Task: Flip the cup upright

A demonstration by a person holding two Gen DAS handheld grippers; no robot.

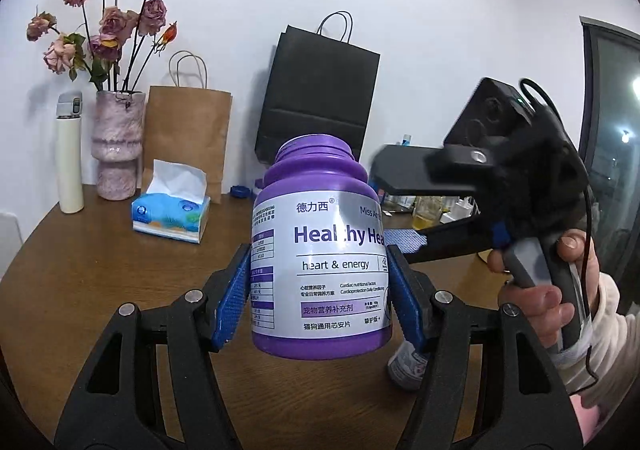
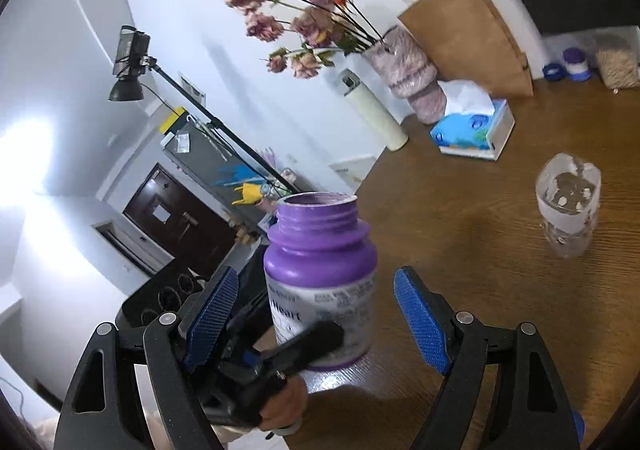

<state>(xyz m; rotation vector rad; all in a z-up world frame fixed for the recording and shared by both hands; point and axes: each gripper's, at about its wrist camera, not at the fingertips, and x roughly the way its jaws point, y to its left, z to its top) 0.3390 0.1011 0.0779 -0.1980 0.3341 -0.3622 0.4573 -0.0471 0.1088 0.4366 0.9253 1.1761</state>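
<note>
The cup is a purple capless bottle (image 1: 320, 242) with a white "Healthy Heart" label. It stands upright, mouth up, just over the brown wooden table (image 1: 100, 270); whether its base touches the wood I cannot tell. My left gripper (image 1: 322, 290) is shut on the bottle's lower body, one blue pad on each side. My right gripper (image 1: 392, 205) hangs open at the right, held by a hand (image 1: 544, 302), its fingertips close to the bottle's side. In the right wrist view the bottle (image 2: 320, 250) sits ahead between the spread fingers of the right gripper (image 2: 316, 304), untouched by them, with the left gripper (image 2: 320, 338) across its label.
A small clear bottle (image 2: 568, 205) stands on the table to the right. At the back are a tissue box (image 1: 172, 215), a pink vase of dried roses (image 1: 118, 141), a cream flask (image 1: 70, 153), a brown paper bag (image 1: 188, 137) and a black bag (image 1: 320, 93).
</note>
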